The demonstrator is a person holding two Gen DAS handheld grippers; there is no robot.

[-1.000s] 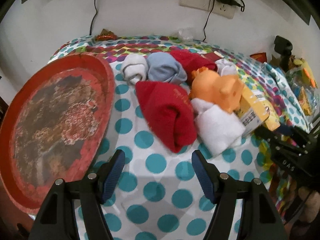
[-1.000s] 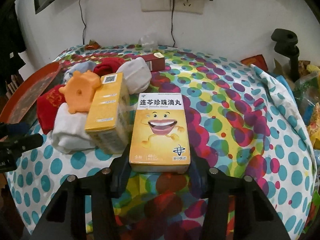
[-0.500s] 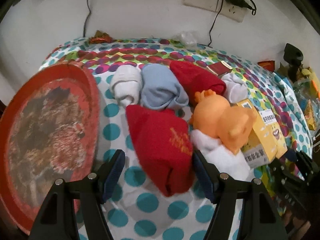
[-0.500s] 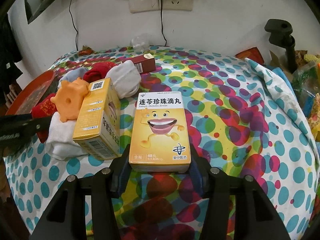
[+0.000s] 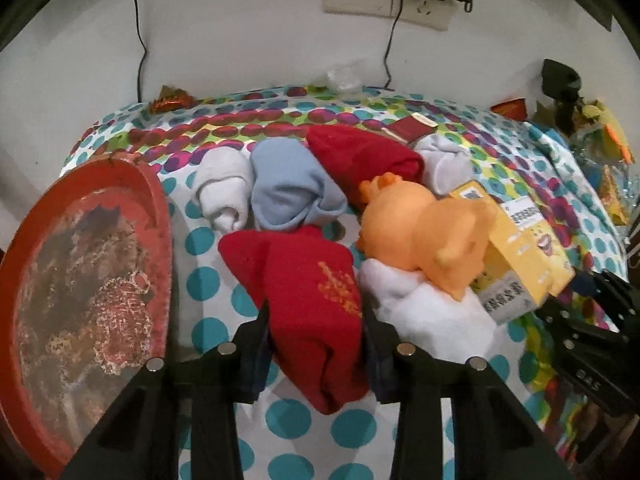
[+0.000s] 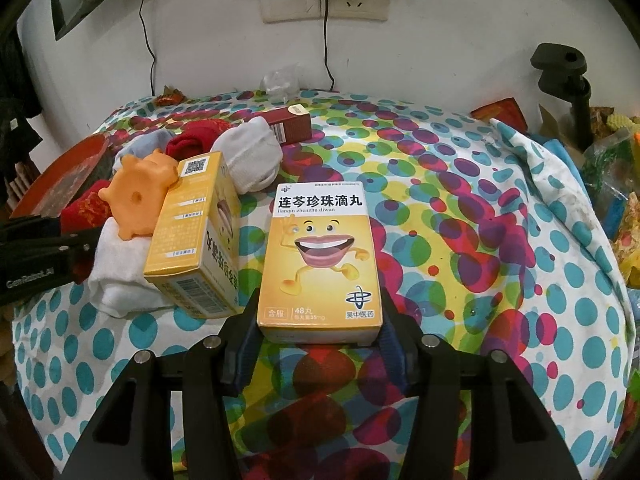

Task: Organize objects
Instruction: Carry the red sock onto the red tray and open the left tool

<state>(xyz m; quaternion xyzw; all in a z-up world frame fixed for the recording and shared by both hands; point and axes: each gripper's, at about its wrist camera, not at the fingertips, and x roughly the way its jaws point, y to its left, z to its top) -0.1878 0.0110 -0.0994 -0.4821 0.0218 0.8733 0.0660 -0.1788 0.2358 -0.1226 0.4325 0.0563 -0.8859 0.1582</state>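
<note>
Since a second earlier the left gripper (image 5: 316, 344) had slid forward over the dotted cloth, and its jaws, wide apart then, had just been closing and now pressed both sides of the red sock (image 5: 312, 300). That sock lay lengthwise on the surface (image 5: 208, 280), its folded end poking out below the jaws, a gold mark on its top. Right gripper (image 6: 318, 340) was as before, its jaws clamped on the lower end of the yellow box (image 6: 320, 256), which lay flat, face up, with a cartoon mouth printed on it.

Just right of the red sock sat a white sock (image 5: 428, 308), touching it, with an orange toy (image 5: 424, 232) resting on top. Another yellow box (image 6: 196, 236) leaned against the toy and the white sock, tilted, barcode end toward the camera, just beside the held box. Behind the red sock, in a row: a small white sock (image 5: 224, 192), a pale blue sock (image 5: 292, 192), a second red sock (image 5: 364, 156), then another white sock (image 5: 444, 160). A dark red box (image 6: 290, 122) lay behind that last sock.

A round red tray (image 5: 80, 280), its paint worn and patchy, stood tilted at the left edge of the surface, close to the left gripper, not touching the red sock. A candy wrapper (image 5: 172, 100) and a crumpled bit of clear plastic (image 6: 280, 78) lay at the far edge by the wall. Wall sockets (image 6: 324, 0) with a plugged-in charger hung above. A black clamp (image 6: 564, 80) stood at the far right, with blurred clutter around it.
</note>
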